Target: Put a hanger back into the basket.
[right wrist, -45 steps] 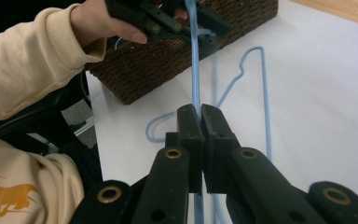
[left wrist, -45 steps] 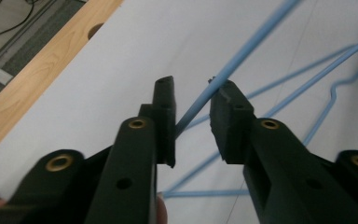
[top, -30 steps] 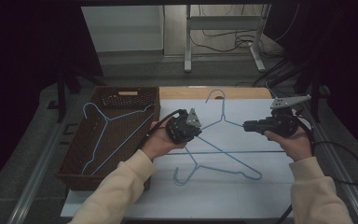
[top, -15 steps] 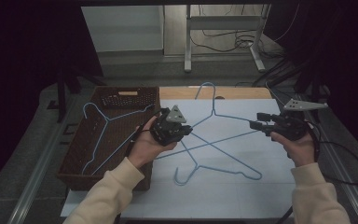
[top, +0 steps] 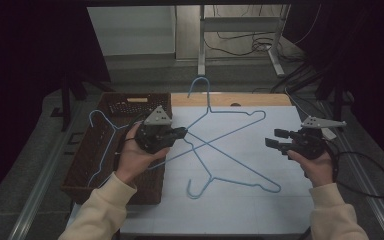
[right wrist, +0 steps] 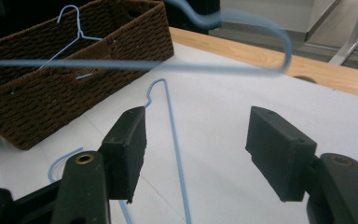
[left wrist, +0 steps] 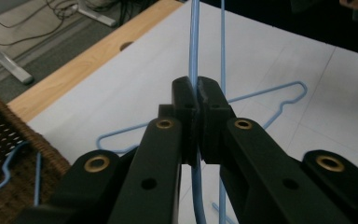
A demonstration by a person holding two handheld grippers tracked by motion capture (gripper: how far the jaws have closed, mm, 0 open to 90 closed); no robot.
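I hold the blue wire hanger (top: 230, 117) in left gripper (top: 179, 134), jaws clamped on wire. Right gripper (top: 275, 141), at 3 o'clock, jaws just opened, nothing btw them. Hanger seems light, springy, slippery; grip near corner.

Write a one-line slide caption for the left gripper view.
Left gripper with its black jaws shut on a thin light-blue wire hanger, above a white table beside a brown woven basket.

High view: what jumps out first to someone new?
The left tool is clamped on a blue wire hanger held above the white table, crossing a second hanger lying flat. The right tool has just been opening, jaws wide with nothing between. A third hanger sits in the brown wicker basket at left.
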